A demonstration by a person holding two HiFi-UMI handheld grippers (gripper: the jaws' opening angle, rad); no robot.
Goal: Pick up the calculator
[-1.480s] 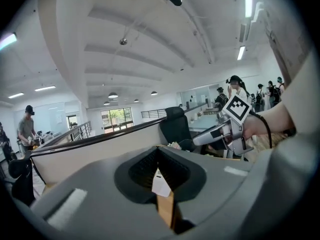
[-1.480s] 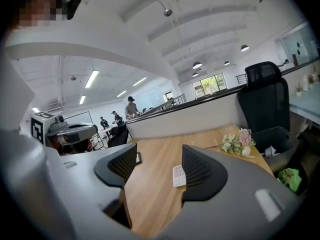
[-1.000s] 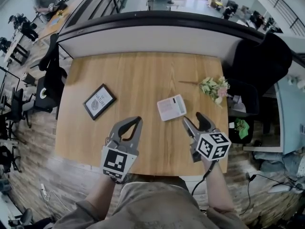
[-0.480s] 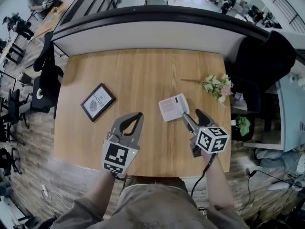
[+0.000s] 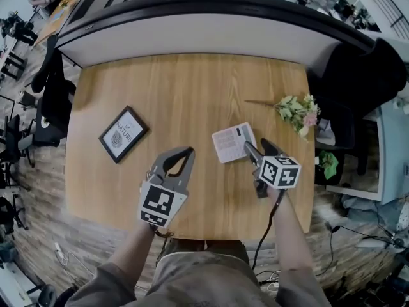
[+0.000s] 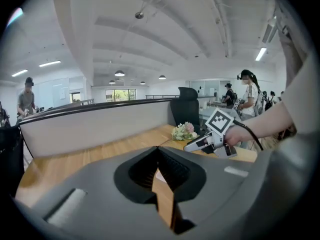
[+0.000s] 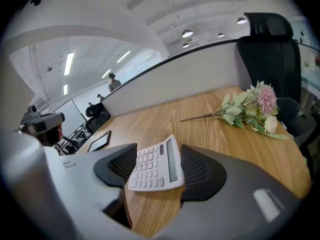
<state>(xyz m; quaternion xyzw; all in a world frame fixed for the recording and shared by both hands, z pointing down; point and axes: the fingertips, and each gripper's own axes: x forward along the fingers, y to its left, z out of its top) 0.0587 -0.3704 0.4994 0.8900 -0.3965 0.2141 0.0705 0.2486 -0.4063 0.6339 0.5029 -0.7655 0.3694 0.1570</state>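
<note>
The white calculator [image 5: 231,142] lies on the wooden table [image 5: 179,88], right of centre. My right gripper [image 5: 259,149] is open at its near right corner, the left finger overlapping that corner in the head view. In the right gripper view the calculator [image 7: 155,166] fills the gap between the two pads of the right gripper [image 7: 159,150]; I cannot tell whether they touch it. My left gripper [image 5: 189,151] hovers over the near part of the table, left of the calculator, shut and empty. Its tips meet in the left gripper view [image 6: 158,149].
A black picture frame [image 5: 123,133] lies at the table's left. A bunch of flowers [image 5: 295,110] rests near the right edge. A curved partition [image 5: 192,27] runs behind the table. Black chairs stand at the right [image 5: 358,75] and left [image 5: 54,101].
My right gripper has moved forward and left until its jaws reach the calculator's near right corner. The left gripper has barely shifted.
</note>
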